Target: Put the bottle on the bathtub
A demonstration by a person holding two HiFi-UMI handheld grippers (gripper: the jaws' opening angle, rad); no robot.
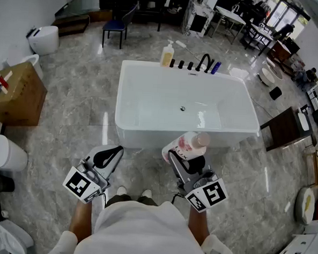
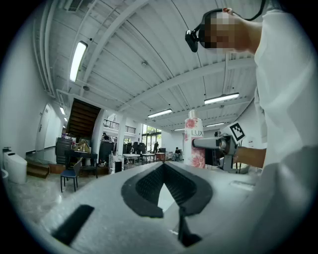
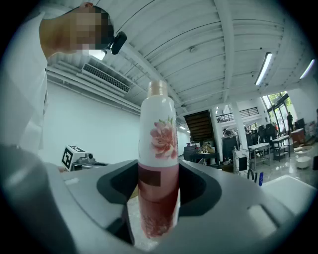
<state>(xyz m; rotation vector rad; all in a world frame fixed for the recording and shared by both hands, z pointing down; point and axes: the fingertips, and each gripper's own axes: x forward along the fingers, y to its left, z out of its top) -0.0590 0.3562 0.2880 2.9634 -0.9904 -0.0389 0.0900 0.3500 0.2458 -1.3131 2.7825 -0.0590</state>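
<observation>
The bottle (image 3: 158,163) is sitting between the jaws of our right gripper (image 1: 185,158), which are pinching its dark red lower half from both sides. It is a white bottle with a pink flower print and a pale peach cap. In the left gripper view it is standing upright, cap on top. We are holding it just in front of the near wall of the bathtub (image 1: 121,97). In the head view its cap end is overlapping the tub's near rim, so it is not resting on the tub.

We are carrying our left gripper (image 1: 107,158) beside the right one, a little apart from it, also short of the tub's near wall. Its jaws are pressed together at the tips with nothing between them.

The white tub is lying across the grey marbled floor (image 1: 80,92). Along its far rim a yellowish pump dispenser (image 1: 167,54) is standing near a black faucet (image 1: 204,61). A cardboard box (image 1: 18,95) is sitting well off to the left.
</observation>
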